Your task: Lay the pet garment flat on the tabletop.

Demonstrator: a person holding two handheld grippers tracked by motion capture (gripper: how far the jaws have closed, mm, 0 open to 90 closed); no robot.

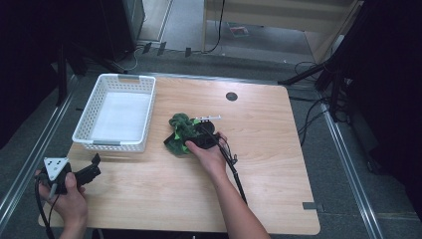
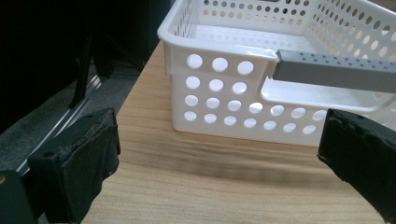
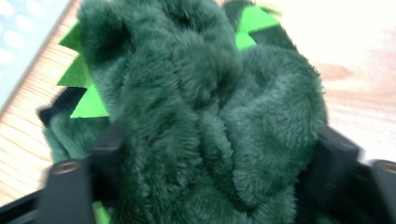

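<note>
Jaws of the right gripper [image 1: 198, 138] squeeze a green plush [image 3: 210, 121] at mid-table [image 1: 259, 199], right of the white basket [image 1: 119, 112]. The left gripper [image 1: 94, 164] hovers at the table's near left corner, jaws wide apart, facing the basket's near wall.
</note>
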